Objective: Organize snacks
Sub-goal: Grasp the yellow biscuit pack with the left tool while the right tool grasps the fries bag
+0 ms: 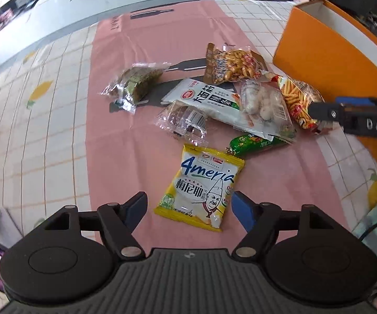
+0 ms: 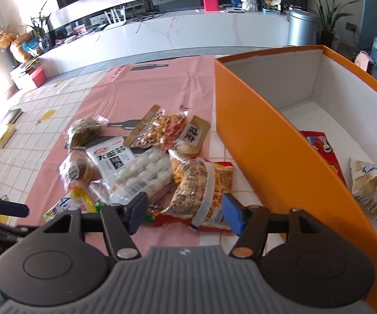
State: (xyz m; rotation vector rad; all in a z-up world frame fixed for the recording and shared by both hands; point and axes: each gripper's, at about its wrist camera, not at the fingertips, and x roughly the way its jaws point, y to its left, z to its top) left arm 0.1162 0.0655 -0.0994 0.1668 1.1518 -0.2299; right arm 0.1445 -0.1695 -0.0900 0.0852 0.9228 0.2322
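The left wrist view is showing the left gripper (image 1: 189, 208) hanging over a pink cloth (image 1: 125, 144) with its two blue pads spread wide and holding nothing. The yellow snack bag (image 1: 201, 187) is lying flat on the cloth right between the pads, just a bit toward 12 o'clock. Its long way is running from about 1 o'clock down to 7 o'clock, and its top edge is pointing toward 12, so the pads are sitting on its two long sides. That looks like a good fit for a pinch, I think. The right gripper (image 2: 184, 213) is also standing apart with nothing in it, and in its own view it is hovering over the striped stick snack bag (image 2: 201, 196), which is lying with its long way up and down between the pads. The orange box (image 2: 267, 144) is sitting at 2 o'clock from the right gripper, very near, with two bags already inside. The right hand is nearer the box, and the left hand is nearer the yellow bag.
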